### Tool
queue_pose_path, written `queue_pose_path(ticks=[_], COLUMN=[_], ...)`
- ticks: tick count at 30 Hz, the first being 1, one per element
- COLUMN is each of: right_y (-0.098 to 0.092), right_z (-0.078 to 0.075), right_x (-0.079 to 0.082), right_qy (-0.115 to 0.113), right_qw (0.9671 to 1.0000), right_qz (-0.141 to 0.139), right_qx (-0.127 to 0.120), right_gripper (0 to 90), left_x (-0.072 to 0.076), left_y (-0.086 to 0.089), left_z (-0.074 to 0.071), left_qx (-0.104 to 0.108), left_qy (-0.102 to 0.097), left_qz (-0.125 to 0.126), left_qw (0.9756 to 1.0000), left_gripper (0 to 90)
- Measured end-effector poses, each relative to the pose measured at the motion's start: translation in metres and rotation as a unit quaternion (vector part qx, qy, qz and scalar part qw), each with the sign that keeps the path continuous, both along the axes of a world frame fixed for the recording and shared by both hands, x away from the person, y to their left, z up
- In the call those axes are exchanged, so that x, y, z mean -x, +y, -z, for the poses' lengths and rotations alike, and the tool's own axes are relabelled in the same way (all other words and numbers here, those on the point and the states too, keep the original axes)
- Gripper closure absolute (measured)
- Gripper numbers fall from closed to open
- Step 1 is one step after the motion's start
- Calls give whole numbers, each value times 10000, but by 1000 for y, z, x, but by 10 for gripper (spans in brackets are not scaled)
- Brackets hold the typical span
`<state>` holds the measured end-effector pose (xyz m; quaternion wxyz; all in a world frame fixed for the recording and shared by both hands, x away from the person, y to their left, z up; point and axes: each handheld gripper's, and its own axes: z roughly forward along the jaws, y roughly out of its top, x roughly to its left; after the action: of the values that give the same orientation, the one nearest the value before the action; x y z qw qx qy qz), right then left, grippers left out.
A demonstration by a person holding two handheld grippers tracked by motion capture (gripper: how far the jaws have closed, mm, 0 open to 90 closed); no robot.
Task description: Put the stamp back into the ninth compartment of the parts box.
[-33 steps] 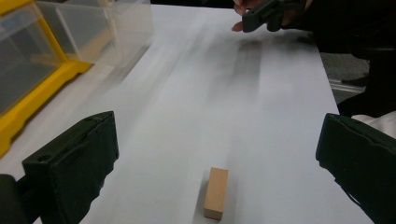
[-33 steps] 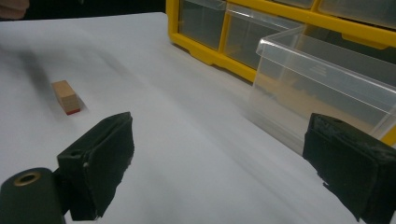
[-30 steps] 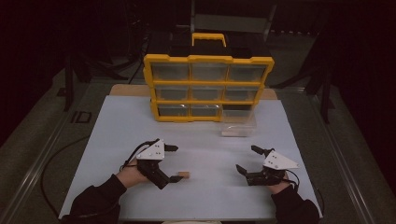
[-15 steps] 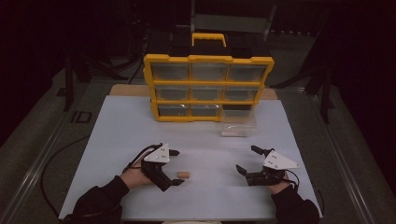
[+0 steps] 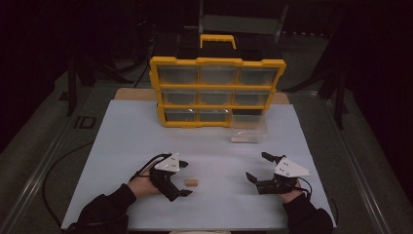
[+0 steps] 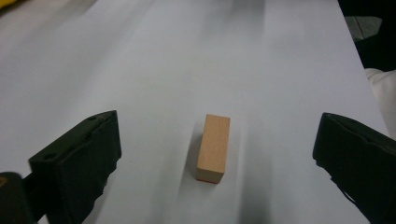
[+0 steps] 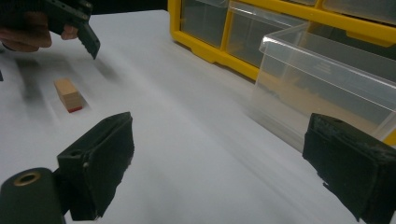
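Note:
A small wooden block lies flat on the white table top, with a red underside showing at its near end. My left gripper is open, and the block sits just at its jaw tips, untouched. The left gripper view has the block centred between the two wide-apart black jaws. My right gripper rests open and empty on the table to the right. Its own view shows the block and the left gripper far off.
A yellow organiser with clear drawers stands at the back of the table. One clear drawer sits pulled out on the table in front of its open lower right slot; it is close ahead in the right gripper view.
The left gripper has shifted slightly beside the block with its jaws still apart. The block and the right gripper have stayed in place.

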<state>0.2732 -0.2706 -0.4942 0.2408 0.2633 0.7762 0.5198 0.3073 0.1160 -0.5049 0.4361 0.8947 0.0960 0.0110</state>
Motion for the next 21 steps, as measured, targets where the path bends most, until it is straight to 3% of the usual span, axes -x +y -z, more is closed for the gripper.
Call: queue_pose_path(ticks=[14,21], right_y=[0,0], right_z=[0,0], right_x=[0,0], right_qy=[11,15], right_qw=[10000,10000], right_qz=[-3,5], right_qx=[-14,-25], right_gripper=[87,87], left_x=[-4,-4], left_y=[-4,-6], left_z=[7,10], left_qx=[-231,-349], left_qy=[155,163], left_qz=[110,142], left_qw=[9996,9992], left_gripper=[157,287])
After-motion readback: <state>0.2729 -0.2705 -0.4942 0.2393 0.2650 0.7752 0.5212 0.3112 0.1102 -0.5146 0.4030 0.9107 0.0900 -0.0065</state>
